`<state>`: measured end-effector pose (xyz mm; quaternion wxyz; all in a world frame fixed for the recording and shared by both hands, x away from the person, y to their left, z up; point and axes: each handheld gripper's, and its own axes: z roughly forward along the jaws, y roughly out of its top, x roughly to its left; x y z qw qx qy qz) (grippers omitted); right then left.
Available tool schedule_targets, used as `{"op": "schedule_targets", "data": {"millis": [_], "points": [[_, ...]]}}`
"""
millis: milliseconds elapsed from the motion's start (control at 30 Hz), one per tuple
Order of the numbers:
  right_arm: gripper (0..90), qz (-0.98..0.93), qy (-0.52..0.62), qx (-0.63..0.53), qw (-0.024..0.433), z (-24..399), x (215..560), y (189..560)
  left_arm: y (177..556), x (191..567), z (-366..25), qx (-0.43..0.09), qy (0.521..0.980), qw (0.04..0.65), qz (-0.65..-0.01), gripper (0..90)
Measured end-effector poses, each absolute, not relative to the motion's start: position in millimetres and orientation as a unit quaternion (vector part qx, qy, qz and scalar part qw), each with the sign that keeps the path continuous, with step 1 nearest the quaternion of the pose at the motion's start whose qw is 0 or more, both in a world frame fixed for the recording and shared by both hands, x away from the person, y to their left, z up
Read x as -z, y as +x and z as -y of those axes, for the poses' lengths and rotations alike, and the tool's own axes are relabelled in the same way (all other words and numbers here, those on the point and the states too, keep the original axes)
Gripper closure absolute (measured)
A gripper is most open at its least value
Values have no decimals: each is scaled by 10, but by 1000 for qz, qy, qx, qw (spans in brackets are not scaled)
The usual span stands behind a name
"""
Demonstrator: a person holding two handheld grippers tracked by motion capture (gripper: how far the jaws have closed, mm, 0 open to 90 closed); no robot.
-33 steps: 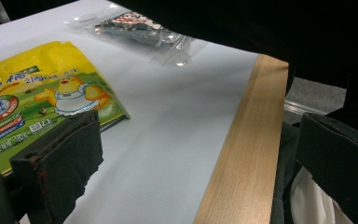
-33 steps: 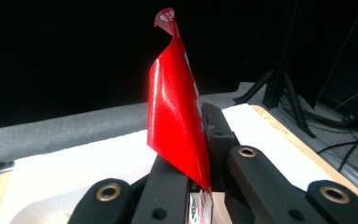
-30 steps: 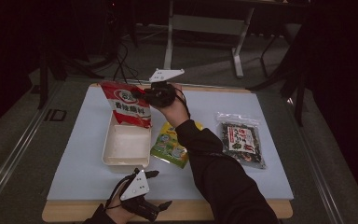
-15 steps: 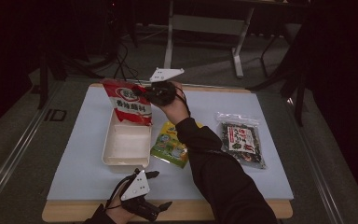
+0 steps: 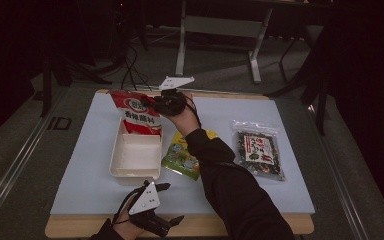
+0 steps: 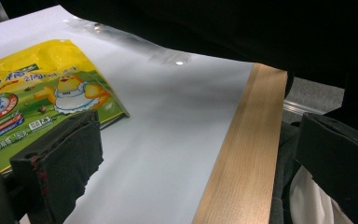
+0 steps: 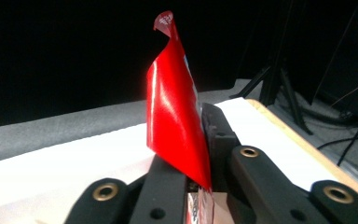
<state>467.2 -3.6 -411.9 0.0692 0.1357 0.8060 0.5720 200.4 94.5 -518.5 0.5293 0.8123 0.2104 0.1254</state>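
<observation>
Red snack bag (image 5: 139,116): your right gripper (image 5: 166,102) pinches its right edge, jaws just easing, over the white tray (image 5: 136,157)'s far end. Left gripper (image 5: 156,210): jaws apart, empty, at the table's near edge (image 5: 260,225).

1. A tray (image 5: 136,159) sits left of centre on the worktop (image 5: 80,190).
2. A snack bag (image 5: 137,114) stands tilted at the tray's far end, its lower edge inside the tray.
3. The right gripper (image 5: 156,102) is at the bag's right edge, at the far side of the worktop.
4. A candy pouch (image 5: 181,157) lies just right of the tray.
5. A seaweed packet (image 5: 259,154) lies well apart at the right.
6. The left gripper (image 5: 172,202) rests at the near edge, in front of the tray.
</observation>
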Motion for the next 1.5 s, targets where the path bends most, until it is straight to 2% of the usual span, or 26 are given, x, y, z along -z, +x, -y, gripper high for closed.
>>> {"op": "schedule_targets", "data": {"millis": [33,100,233,267,600,1133,1500], "points": [[822,-806,136,-572,69,36,4119,4672,2004,5186,-945,-125,812,529,-210,23],[758,-805,138,-572,73,64,4105,4663,2006,5190,-940,-125,813,529,-210,23],[744,-808,133,-569,74,76,4085,4650,2007,5194,-934,-124,814,527,-210,23],[702,-815,125,-560,79,87,4066,4624,2012,5200,-928,-123,814,527,-211,23],[589,-816,141,-555,87,216,4064,4565,2015,5207,-919,-124,815,526,-211,23],[509,-810,169,-550,117,811,3954,4329,2019,5211,-888,-122,815,526,-212,23],[534,-812,201,-530,138,1375,4046,4220,2026,5213,-886,-124,815,524,-214,22]]}}
